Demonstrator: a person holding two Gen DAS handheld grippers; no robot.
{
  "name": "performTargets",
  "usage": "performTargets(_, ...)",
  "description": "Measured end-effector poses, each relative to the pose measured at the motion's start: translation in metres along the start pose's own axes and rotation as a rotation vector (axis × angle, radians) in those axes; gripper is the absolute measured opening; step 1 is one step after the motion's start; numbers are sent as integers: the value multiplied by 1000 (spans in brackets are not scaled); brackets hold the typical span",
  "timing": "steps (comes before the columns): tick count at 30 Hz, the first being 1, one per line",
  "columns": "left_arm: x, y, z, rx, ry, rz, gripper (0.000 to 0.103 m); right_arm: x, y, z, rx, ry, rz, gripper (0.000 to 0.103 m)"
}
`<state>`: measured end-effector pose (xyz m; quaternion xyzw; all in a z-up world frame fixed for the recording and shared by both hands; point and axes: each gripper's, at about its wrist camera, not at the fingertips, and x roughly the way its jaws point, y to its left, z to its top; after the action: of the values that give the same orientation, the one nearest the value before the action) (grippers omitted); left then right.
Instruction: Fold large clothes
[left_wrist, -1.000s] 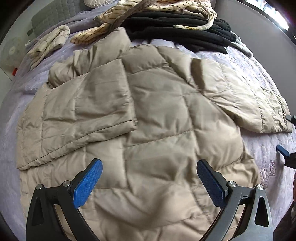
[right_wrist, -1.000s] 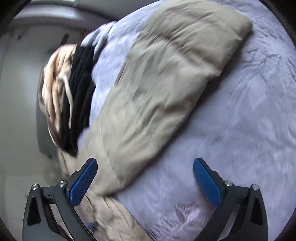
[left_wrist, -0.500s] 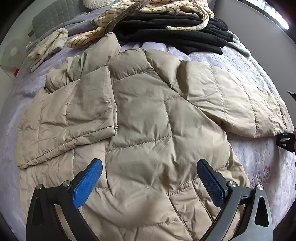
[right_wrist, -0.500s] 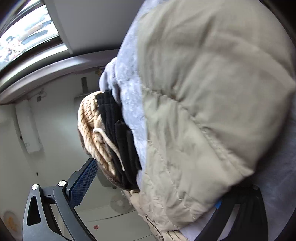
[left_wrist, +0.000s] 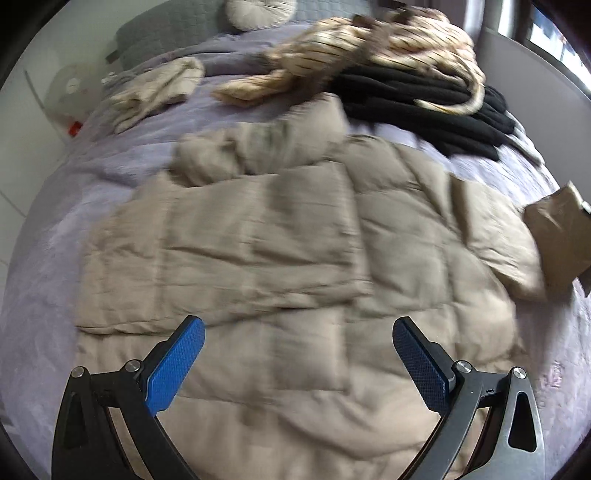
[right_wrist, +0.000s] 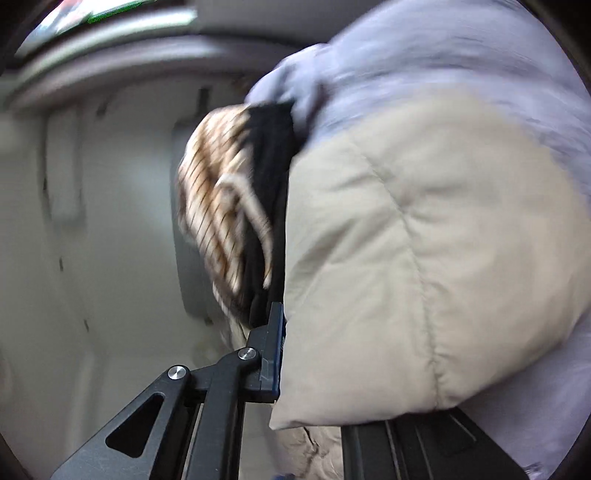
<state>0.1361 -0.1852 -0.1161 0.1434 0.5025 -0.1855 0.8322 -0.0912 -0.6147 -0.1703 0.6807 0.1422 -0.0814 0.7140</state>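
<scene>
A beige quilted puffer jacket (left_wrist: 295, 258) lies spread on the lavender bed, its left sleeve folded across the body. My left gripper (left_wrist: 297, 354) is open and empty, hovering over the jacket's lower part. My right gripper (right_wrist: 314, 369) is shut on the cuff end of the jacket's right sleeve (right_wrist: 424, 277). That sleeve end is lifted off the bed and shows at the right edge of the left wrist view (left_wrist: 557, 236). The right finger of the right gripper is hidden under the sleeve.
A black garment (left_wrist: 424, 99) and a tan striped garment (left_wrist: 369, 48) lie piled at the far side of the bed (left_wrist: 55, 258). A small cream garment (left_wrist: 155, 92) lies at the far left. A grey headboard and a round cushion stand behind. A white wall is on the right.
My right gripper has closed on the sleeve cuff and lifted it off the bed. My left gripper has drifted over the jacket and stayed open.
</scene>
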Motion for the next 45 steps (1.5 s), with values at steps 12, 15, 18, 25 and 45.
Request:
performTargets(12, 6, 125, -7, -89, -7, 43, 102, 148, 150, -168, -545, 239, -99, 10)
performTargets(15, 8, 153, -10, -128, -11, 43, 102, 196, 167, -232, -703, 324, -173, 10)
performTargets(18, 13, 179, -11, -169, -13, 50, 102, 237, 161, -290, -841, 375, -302, 10)
performTargets(25, 22, 209, -22, -213, -14, 59, 102, 277, 105, -353, -968, 422, -529, 11)
performTargets(45, 49, 207, -13, -301, 52, -151, 102, 190, 106, -256, -519, 270, -390, 70)
